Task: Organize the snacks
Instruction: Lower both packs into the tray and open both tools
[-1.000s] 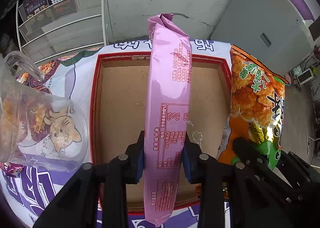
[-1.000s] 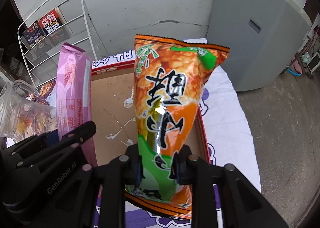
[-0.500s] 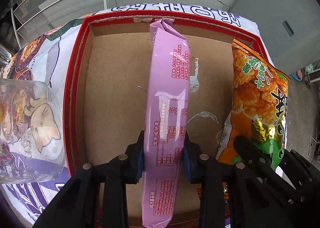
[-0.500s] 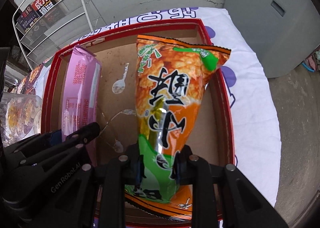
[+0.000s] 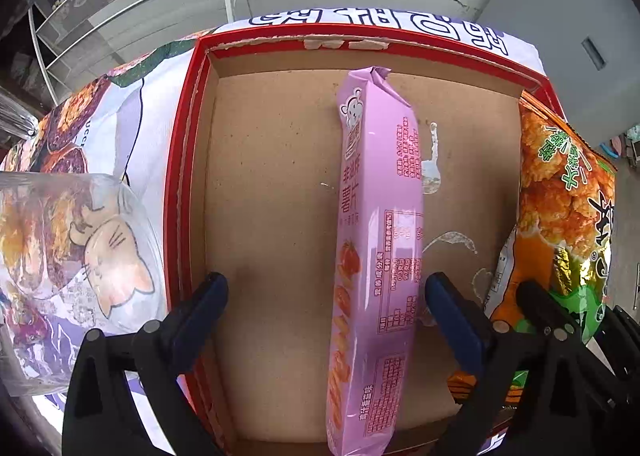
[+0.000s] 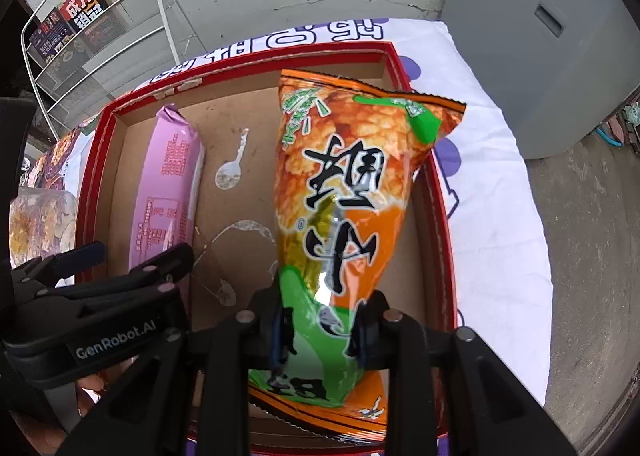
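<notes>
A long pink snack packet point(image 5: 380, 216) rests on the brown floor of a red-rimmed cardboard box point(image 5: 180, 184), rolled a little onto its side. My left gripper point(image 5: 326, 288) points down over it. Its jaws are opening and stand wide, with the packet between them and no pad pressing on it. An orange and green snack bag point(image 6: 352, 196) stands in the right half of the box point(image 6: 440, 196), beside the pink packet point(image 6: 168, 176). My right gripper point(image 6: 322, 320) pinches the bag's green lower end; its jaws are starting to open but the pads still touch the bag.
A clear plastic container point(image 5: 72, 256) with a cat picture stands left of the box on a printed cloth point(image 6: 500, 176). A white wire rack point(image 5: 120, 8) and a grey wall are behind. A grey cabinet point(image 6: 540, 56) and concrete floor lie to the right.
Both grippers came down into the box with their packs. The left jaws sprang wide and let go of the pink packet, which rolled slightly. The right jaws parted a little around the orange bag.
</notes>
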